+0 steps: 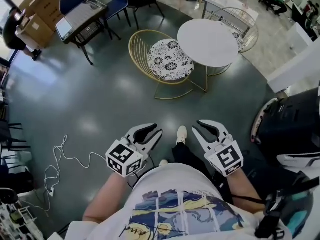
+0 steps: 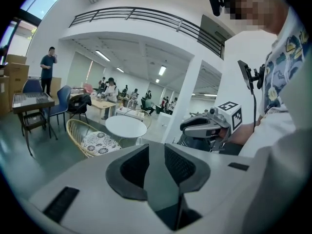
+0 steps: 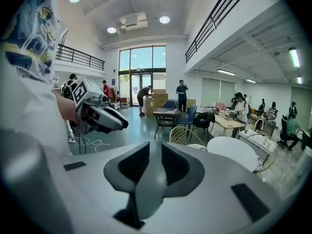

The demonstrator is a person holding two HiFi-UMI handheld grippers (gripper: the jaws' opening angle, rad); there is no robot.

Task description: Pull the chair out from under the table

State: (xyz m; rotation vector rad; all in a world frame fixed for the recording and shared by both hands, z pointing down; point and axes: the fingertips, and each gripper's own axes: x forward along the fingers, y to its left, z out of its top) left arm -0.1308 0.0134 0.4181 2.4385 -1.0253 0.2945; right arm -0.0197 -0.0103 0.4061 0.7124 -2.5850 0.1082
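Both grippers are hanging low in front of the person, well short of the target. The left gripper is sitting released, jaws apart, only floor showing through the gap. The right gripper is the same: jaws parted, gripping nothing. The wire chair with the patterned cushion is standing at the left edge of the round white table, its seat's right side tucking just under the rim and its open front facing the person. The grey floor is lying open between the grippers and the chair, so that side is giving free room. A white cable is trailing on the floor to the left, well apart from the chair. A dark desk is standing further left, clear of the chair's back. A black bulky item is crowding the right edge. Count: two grippers, one round table, two wire chairs, the second chair sitting on the table's far side.
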